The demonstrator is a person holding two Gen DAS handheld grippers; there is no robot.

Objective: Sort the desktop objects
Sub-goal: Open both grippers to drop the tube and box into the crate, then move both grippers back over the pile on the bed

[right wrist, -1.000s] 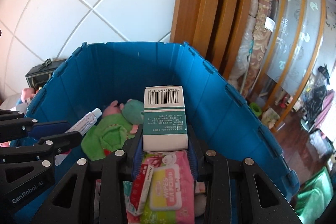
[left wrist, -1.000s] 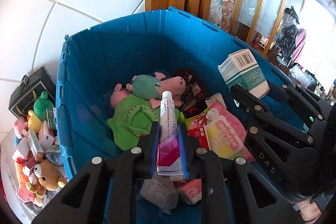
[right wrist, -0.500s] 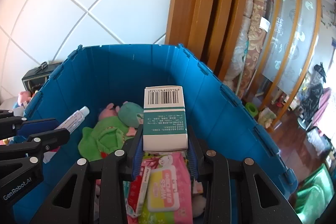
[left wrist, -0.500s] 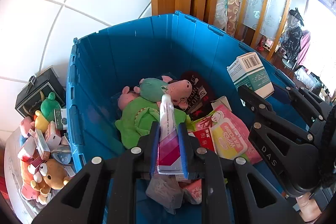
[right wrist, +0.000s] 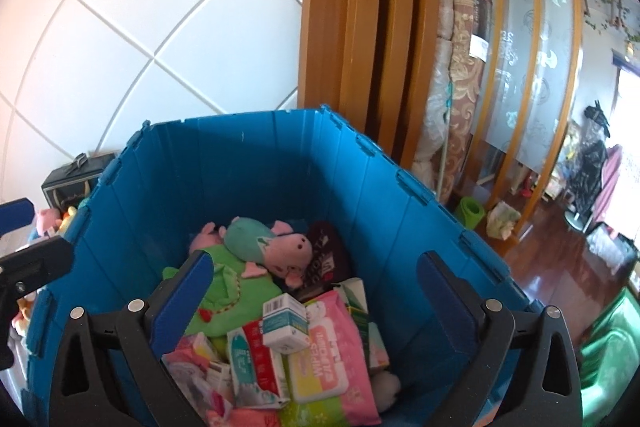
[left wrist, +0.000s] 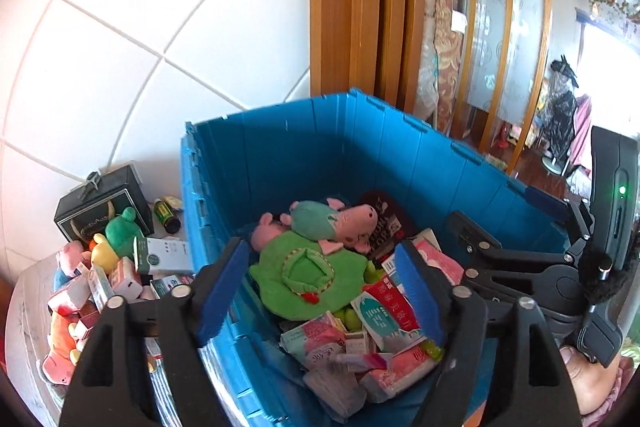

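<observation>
A blue bin (left wrist: pixel 340 155) holds plush toys and packets. My left gripper (left wrist: pixel 320 253) hovers over its near left corner; its jaws are opening and nothing is between them. A blurred pink-and-white tube (left wrist: pixel 362 361) lies among the packets below it. My right gripper (right wrist: pixel 316 263) hangs over the bin (right wrist: pixel 260 167), jaws opening wide with nothing in them. Below them, a white-and-green barcoded box (right wrist: pixel 286 323) rests tilted on a pink wipes packet (right wrist: pixel 332 351). A green plush (left wrist: pixel 308 275) and a pink pig plush (left wrist: pixel 356 223) lie at the back of the bin.
Left of the bin is a heap of small plush toys and cartons (left wrist: pixel 100 291), with a black box (left wrist: pixel 100 207) and a small green bottle (left wrist: pixel 166 215) behind it. A tiled wall, wooden frames and a rolled carpet (right wrist: pixel 460 87) stand behind the bin.
Both grippers went from shut to open. The tube left the left jaws and the barcoded box left the right jaws; both now lie in the bin. The left gripper rose and drew back leftward.
</observation>
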